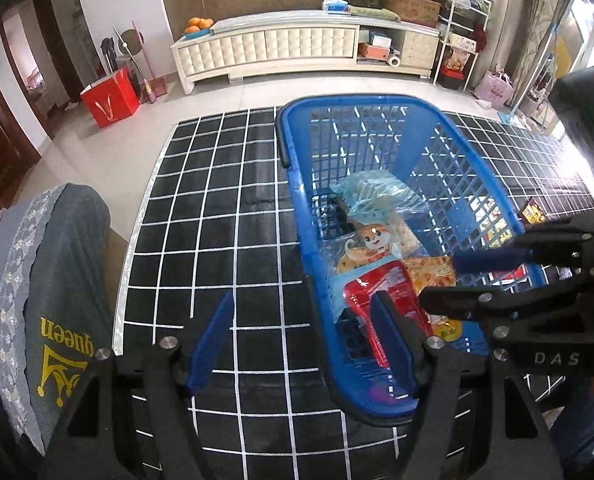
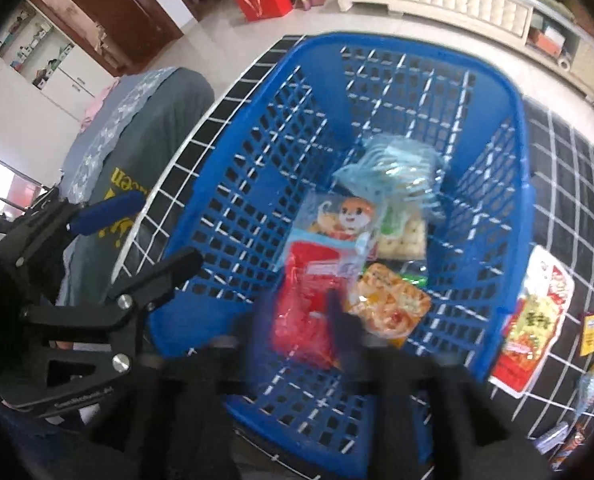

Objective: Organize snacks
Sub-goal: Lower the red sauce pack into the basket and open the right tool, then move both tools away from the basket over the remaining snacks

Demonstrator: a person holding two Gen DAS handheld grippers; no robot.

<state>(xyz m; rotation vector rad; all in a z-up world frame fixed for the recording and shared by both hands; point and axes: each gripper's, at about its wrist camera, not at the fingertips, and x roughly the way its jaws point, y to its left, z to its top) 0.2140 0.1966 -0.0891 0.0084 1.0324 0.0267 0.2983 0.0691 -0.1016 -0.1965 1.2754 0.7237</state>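
Both grippers over blue basket (image 1: pixel 297 184); left gripper (image 1: pixel 303 334) fingers spread, empty; right gripper (image 2: pixel 301 320) fingers parted above red snack pack (image 2: pixel 305 300).

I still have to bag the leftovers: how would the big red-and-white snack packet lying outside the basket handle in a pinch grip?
The red-and-white packet looks flat, thin and glossy, so it is probably floppy, light and a bit slippery. It leans on the blue basket, so an edge looks reachable.

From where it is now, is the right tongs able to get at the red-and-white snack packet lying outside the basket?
Probably yes: the packet lies uncovered on the mat beside the basket, and the right tongs looks empty.
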